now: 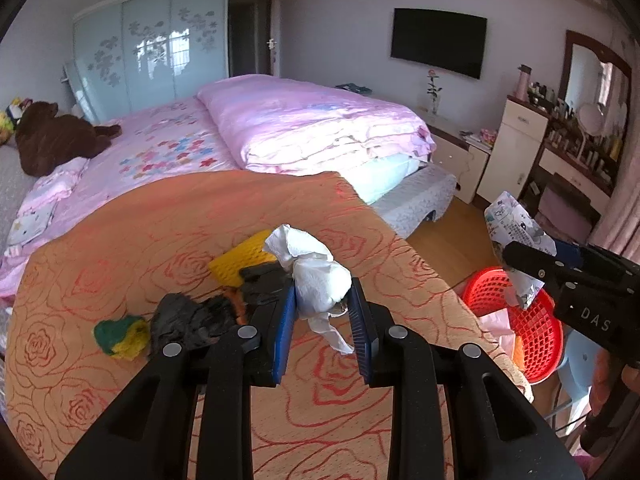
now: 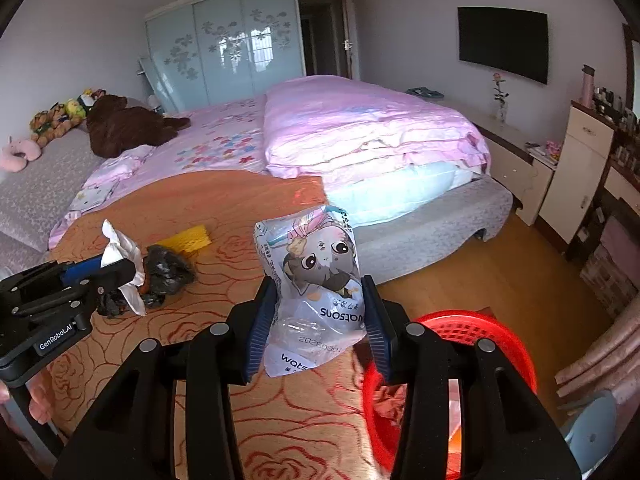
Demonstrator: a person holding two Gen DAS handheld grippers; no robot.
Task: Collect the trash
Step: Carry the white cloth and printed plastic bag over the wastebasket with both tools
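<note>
My left gripper (image 1: 323, 312) is shut on a crumpled white tissue (image 1: 316, 276) and holds it above the orange rose-patterned table (image 1: 160, 240). My right gripper (image 2: 316, 320) is shut on a printed plastic wrapper with a cartoon cat (image 2: 316, 280), held near the table's right edge, beside the red mesh basket (image 2: 488, 340). In the left wrist view the right gripper (image 1: 532, 268) holds the wrapper (image 1: 516, 232) above the basket (image 1: 520, 312). Black crumpled trash (image 1: 192, 320), a yellow sponge (image 1: 240, 258) and a green-yellow scrap (image 1: 120, 330) lie on the table.
A bed with pink bedding (image 1: 300, 120) stands behind the table. Wooden floor (image 2: 500, 272) lies to the right, with cabinets and a dresser (image 1: 516, 152) along the wall. A light blue stool (image 2: 592, 432) stands by the basket. The basket holds some scraps.
</note>
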